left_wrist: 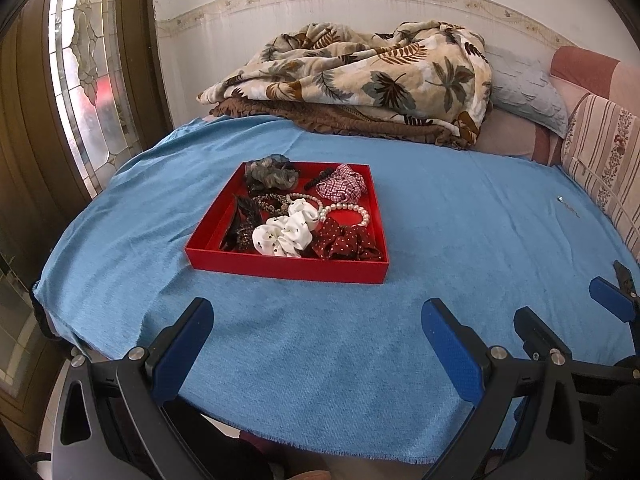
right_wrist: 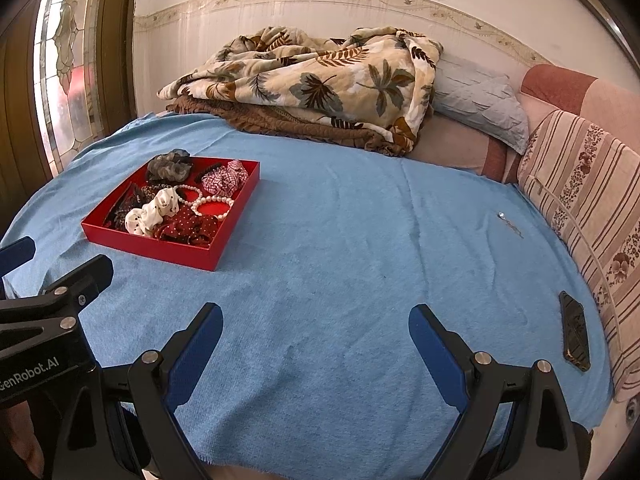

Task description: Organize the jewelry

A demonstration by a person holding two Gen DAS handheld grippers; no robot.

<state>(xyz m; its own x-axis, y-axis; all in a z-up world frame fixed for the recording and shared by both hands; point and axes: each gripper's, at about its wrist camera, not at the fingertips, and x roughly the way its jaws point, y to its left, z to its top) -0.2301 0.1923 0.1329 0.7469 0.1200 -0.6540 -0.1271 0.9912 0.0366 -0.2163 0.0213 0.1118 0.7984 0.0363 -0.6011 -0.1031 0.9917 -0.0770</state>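
Observation:
A red tray [left_wrist: 280,266] sits on the blue cloth, left of centre; it also shows in the right wrist view [right_wrist: 160,251]. It holds several scrunchies, a white dotted one [left_wrist: 286,230], a dark red dotted one [left_wrist: 344,242], a checked one [left_wrist: 342,185], a grey one [left_wrist: 270,172], and pearl bracelets [left_wrist: 348,212]. A small silver piece of jewelry [right_wrist: 510,222] lies on the cloth at the right. A dark hair clip [right_wrist: 575,330] lies near the right edge. My left gripper [left_wrist: 318,340] is open and empty, in front of the tray. My right gripper [right_wrist: 316,344] is open and empty.
A leaf-patterned blanket [left_wrist: 360,76] is piled at the back with a grey pillow [left_wrist: 524,92] beside it. Striped cushions [right_wrist: 580,184] line the right side. A stained-glass door [left_wrist: 80,72] stands at the left. The blue cloth [right_wrist: 340,240] covers the bed.

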